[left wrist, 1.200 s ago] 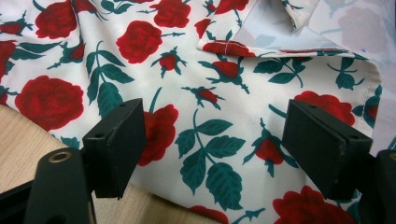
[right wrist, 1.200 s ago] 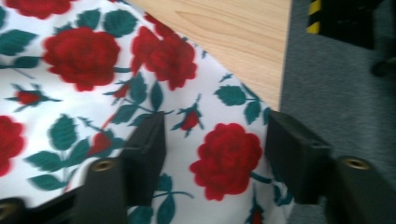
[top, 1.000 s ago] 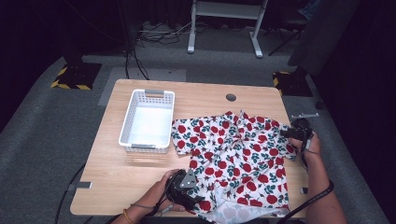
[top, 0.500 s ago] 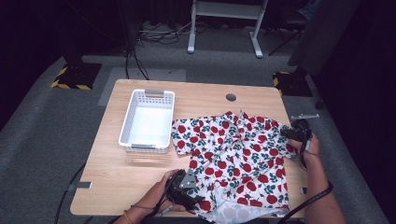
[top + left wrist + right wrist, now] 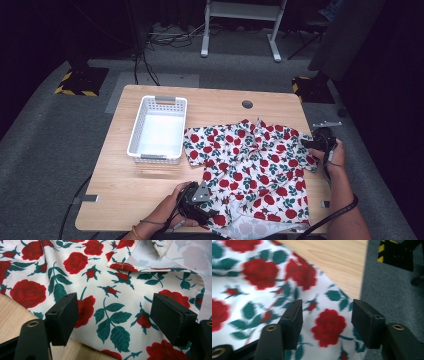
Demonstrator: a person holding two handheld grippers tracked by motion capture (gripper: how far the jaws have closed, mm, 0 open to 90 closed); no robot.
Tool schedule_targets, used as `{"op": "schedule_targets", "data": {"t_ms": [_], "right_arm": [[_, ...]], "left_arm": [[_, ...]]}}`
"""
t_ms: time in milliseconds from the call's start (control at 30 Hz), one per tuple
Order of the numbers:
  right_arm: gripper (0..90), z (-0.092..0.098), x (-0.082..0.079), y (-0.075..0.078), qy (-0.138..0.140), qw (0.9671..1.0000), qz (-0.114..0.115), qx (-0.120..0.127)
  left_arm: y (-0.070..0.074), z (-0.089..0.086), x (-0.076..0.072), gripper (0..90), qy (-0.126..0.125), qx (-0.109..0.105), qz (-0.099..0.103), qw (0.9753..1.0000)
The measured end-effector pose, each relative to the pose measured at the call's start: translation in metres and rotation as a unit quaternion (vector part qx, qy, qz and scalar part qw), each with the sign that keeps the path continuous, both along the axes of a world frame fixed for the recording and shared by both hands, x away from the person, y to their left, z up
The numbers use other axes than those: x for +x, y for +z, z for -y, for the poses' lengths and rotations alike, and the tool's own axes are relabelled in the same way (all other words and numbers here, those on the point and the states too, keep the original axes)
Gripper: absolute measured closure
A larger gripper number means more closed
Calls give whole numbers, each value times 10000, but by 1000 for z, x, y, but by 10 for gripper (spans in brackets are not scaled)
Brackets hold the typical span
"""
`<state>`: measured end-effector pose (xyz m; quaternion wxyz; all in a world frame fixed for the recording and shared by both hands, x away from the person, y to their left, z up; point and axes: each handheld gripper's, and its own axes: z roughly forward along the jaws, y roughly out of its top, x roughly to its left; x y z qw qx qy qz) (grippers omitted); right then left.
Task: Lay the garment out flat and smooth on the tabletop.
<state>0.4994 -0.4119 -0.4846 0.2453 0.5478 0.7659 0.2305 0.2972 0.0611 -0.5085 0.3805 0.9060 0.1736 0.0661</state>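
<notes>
A white shirt with red roses and green leaves (image 5: 250, 165) lies spread on the right half of the wooden table (image 5: 210, 107). My left gripper (image 5: 212, 214) hovers at the shirt's near left hem, open, and its jaws straddle the cloth (image 5: 110, 315) without closing on it. My right gripper (image 5: 306, 143) is at the shirt's right sleeve by the table's right edge. It is open, and a red rose on the sleeve (image 5: 328, 326) lies between its jaws.
A white plastic basket (image 5: 159, 129) stands empty on the left half of the table. A round cable hole (image 5: 247, 104) is near the far edge. Grey carpet (image 5: 392, 290) drops off right beside the sleeve. A metal stand (image 5: 240, 20) is behind the table.
My right gripper has shifted slightly along the right sleeve. The left gripper and the shirt have stayed in place.
</notes>
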Motion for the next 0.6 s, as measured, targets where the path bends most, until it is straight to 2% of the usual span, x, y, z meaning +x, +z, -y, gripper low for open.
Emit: {"op": "schedule_targets", "data": {"t_ms": [67,100,167,233,400,533,600], "right_arm": [[405,6,2,-4,-143,9998,-68,111],[402,9,3,-6,-199,9994,-55,265],[400,14,3,-8,-250,9985,-45,488],[434,17,2,-9,-206,9977,-40,641],[669,14,0,-7,54,9975,-49,710],[778,12,0,-6,222,9968,-172,743],[808,11,0,-5,211,9967,-194,757]], "left_arm": [[0,0,0,226,3,4,-4,10000],[0,0,0,226,0,-2,-1,10000],[0,0,0,226,-1,-1,-1,10000],[0,0,0,226,-2,-1,-1,10000],[0,0,0,227,-1,-5,-6,10000],[0,0,0,230,2,-15,-14,10000],[0,0,0,230,2,-12,-13,10000]]}}
